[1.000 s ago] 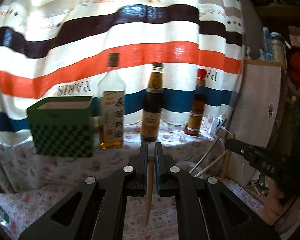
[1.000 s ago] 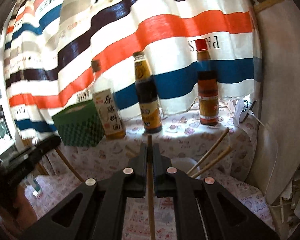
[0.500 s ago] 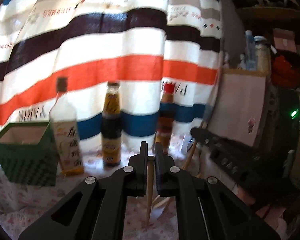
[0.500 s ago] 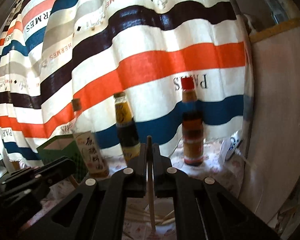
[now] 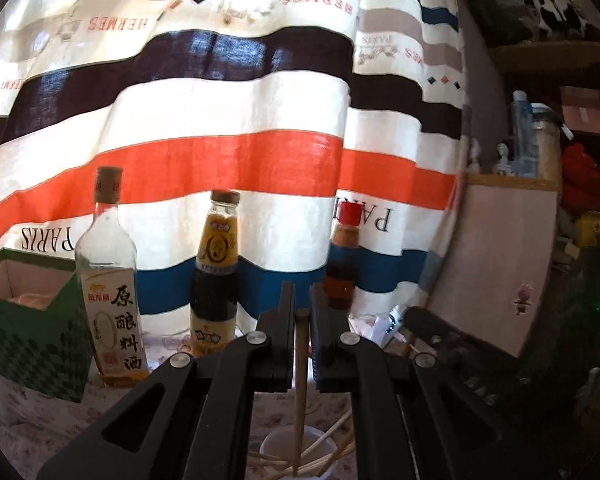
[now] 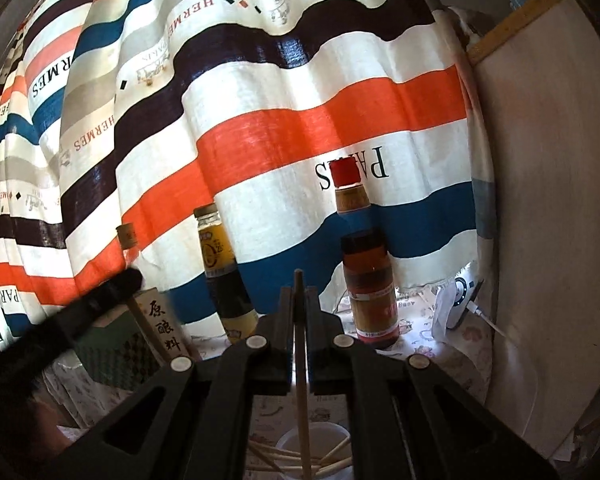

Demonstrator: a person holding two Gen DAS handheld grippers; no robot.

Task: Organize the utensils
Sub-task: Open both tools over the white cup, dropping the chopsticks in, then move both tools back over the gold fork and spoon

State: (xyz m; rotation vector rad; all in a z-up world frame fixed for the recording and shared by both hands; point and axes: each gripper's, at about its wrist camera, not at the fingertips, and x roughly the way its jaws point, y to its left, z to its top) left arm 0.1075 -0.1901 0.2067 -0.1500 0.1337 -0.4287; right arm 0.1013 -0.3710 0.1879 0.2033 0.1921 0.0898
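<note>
My left gripper [image 5: 301,312] is shut on a wooden chopstick [image 5: 299,392] that hangs upright, its lower end inside a white cup [image 5: 274,446] holding several chopsticks. My right gripper [image 6: 299,304] is shut on another wooden chopstick [image 6: 302,400], also upright, its tip down in the same white cup [image 6: 288,442]. The right gripper's black body [image 5: 452,344] shows at the right of the left wrist view. The left gripper's body [image 6: 88,308] shows at the left of the right wrist view.
Three bottles stand at the back by a striped curtain: a clear cooking wine bottle [image 5: 108,292], a dark sauce bottle [image 5: 216,280] and a red-capped bottle [image 6: 366,264]. A green checkered box [image 5: 28,320] stands at the left. A pale board [image 6: 548,200] leans at the right.
Both grippers have come together over the white cup, with the chopsticks now pointing down into it. The views tilted upward and the cup came under the jaws.
</note>
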